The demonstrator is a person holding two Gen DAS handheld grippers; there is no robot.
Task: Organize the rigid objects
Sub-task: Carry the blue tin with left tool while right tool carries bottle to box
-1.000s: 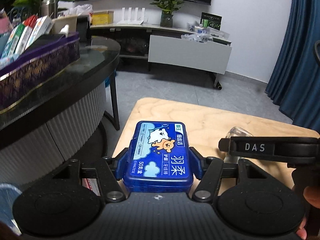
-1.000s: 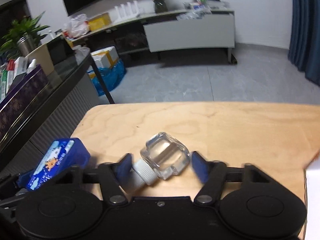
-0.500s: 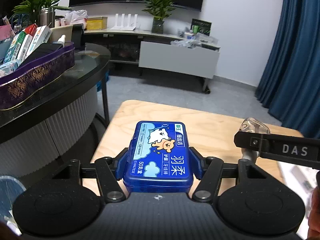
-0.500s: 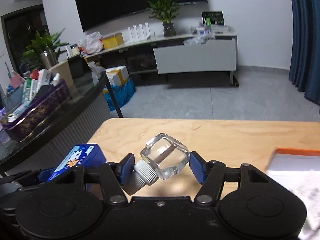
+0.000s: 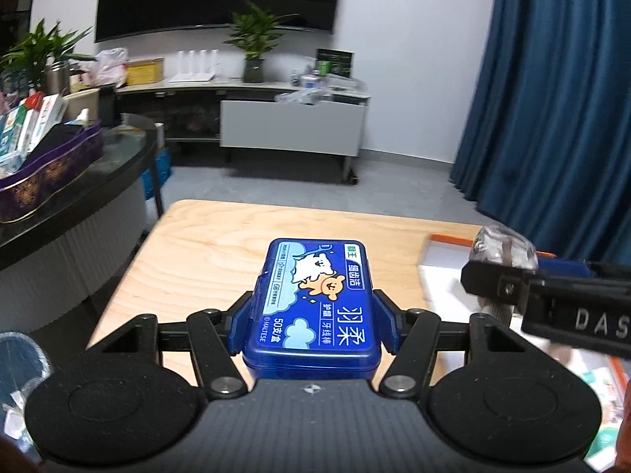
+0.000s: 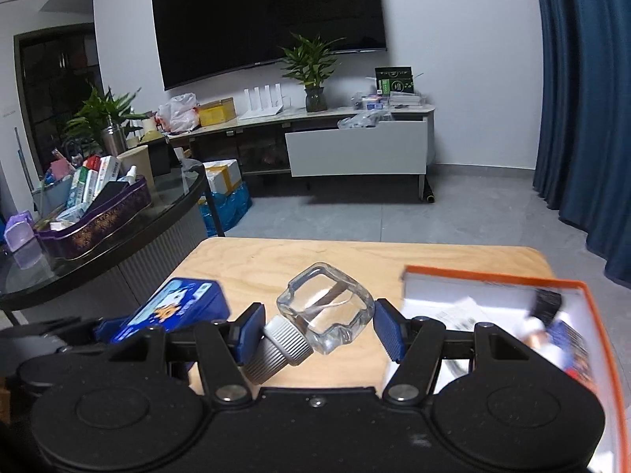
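Note:
My left gripper [image 5: 313, 325] is shut on a blue plastic floss box [image 5: 315, 303] with cartoon art on its lid, held above the wooden table [image 5: 205, 252]. My right gripper [image 6: 317, 325] is shut on a clear square glass bottle [image 6: 325, 307] with a grey ribbed cap [image 6: 276, 349], lying sideways between the blue pads. In the left wrist view the right gripper and bottle [image 5: 503, 246] appear at the right. In the right wrist view the blue box [image 6: 173, 307] shows at the lower left. An orange-rimmed box [image 6: 512, 307] with items inside lies on the table at the right.
A dark glass-topped counter [image 6: 98, 244] stands left of the table and carries a purple tin [image 6: 98, 213] full of packets. Blue curtains [image 5: 552, 98] hang at the right. A TV cabinet [image 6: 355, 146] stands far across the grey floor.
Both grippers have risen and shifted right with their loads still held. The orange-rimmed box has come into view at the right, and the counter has slid away to the left.

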